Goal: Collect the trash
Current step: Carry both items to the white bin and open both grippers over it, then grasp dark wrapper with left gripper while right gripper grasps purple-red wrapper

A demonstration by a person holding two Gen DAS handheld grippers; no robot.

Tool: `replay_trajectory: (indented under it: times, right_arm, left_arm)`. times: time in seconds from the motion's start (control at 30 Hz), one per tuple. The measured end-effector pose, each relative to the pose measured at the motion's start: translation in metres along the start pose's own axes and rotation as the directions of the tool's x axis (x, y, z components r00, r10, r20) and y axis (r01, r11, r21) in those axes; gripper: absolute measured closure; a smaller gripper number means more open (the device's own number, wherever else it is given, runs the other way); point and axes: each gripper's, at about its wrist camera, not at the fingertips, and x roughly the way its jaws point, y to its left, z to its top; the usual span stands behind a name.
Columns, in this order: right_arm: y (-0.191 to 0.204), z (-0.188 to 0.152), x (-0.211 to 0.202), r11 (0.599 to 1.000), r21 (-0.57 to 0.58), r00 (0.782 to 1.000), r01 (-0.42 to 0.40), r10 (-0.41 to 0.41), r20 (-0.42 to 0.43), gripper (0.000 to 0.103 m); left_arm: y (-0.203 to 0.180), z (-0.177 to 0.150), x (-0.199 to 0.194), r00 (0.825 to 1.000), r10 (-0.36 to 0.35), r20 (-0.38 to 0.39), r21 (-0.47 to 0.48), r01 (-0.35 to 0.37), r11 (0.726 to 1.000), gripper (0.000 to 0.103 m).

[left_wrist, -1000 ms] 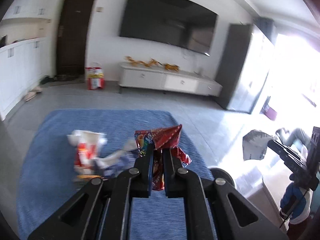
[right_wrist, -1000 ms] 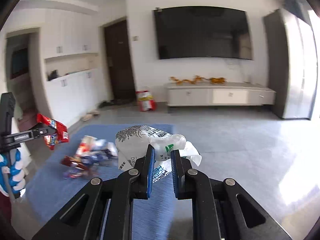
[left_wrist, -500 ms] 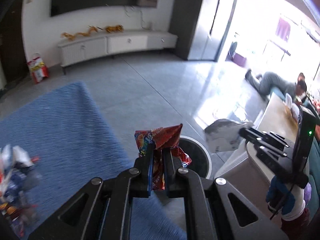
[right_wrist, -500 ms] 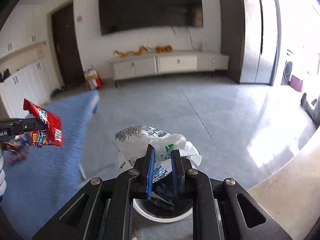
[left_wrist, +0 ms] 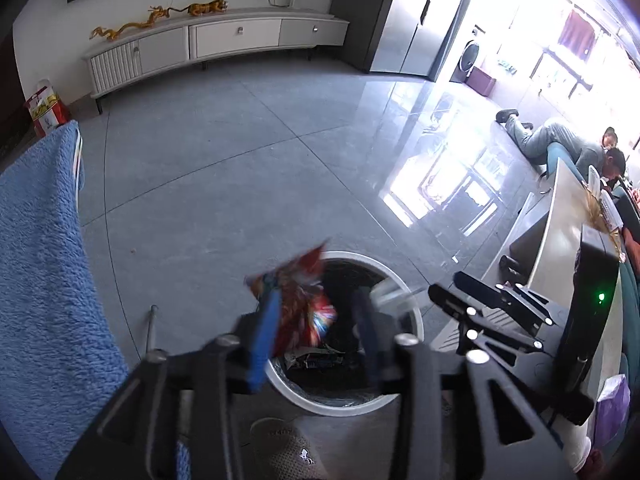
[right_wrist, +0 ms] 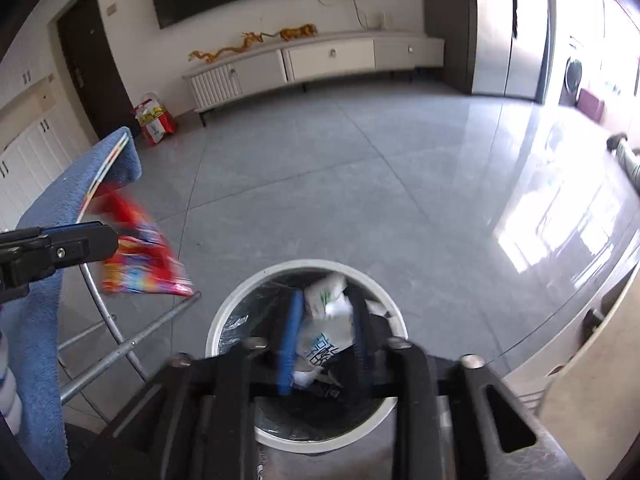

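Two grippers hang above the white bin (right_wrist: 224, 316). Left gripper (left_wrist: 316, 320): jaws just parted, red wrapper (left_wrist: 300, 312) loose against one pad. Only the right gripper's (right_wrist: 325, 320) camera shows the white bag (right_wrist: 324, 320) dropping between its spread jaws; earlier both were clamped.

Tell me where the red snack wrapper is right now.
In the left wrist view, the red snack wrapper sits between the left gripper's just-opened jaws, over the white trash bin's left rim.

Black two-finger left gripper (left_wrist: 316, 320), blue pads (left_wrist: 262, 344), silver screws, right gripper (right_wrist: 326, 330) alike
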Motion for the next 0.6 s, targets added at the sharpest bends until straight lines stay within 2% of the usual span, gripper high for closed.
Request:
replay_trajectory:
  times: [0.23, 0.4, 0.5, 0.6]
  right_arm:
    - [0.003, -0.004, -0.008, 1.0, 0.01, 1.0, 0.006, -0.006, 0.006, 0.061]
    - [0.014, 0.0, -0.038, 1.0, -0.003, 0.997, 0.003, -0.003, 0.073, 0.056]
    - [0.025, 0.006, -0.063, 1.0, -0.021, 0.992, -0.008, 0.01, 0.122, 0.054]
    - [0.041, 0.012, -0.091, 0.998, -0.056, 0.983, -0.021, 0.031, 0.179, 0.051]
  left_arm:
    - [0.002, -0.008, -0.006, 1.0, -0.002, 0.018, -0.008, 0.002, 1.0, 0.059]
    - [0.004, -0.011, -0.041, 0.995, 0.004, 0.099, -0.01, -0.003, 1.0, 0.059]
    - [0.003, -0.015, -0.07, 0.986, 0.014, 0.164, -0.007, -0.013, 1.0, 0.059]
    - [0.003, -0.021, -0.099, 0.981, 0.03, 0.192, 0.009, -0.032, 0.999, 0.059]
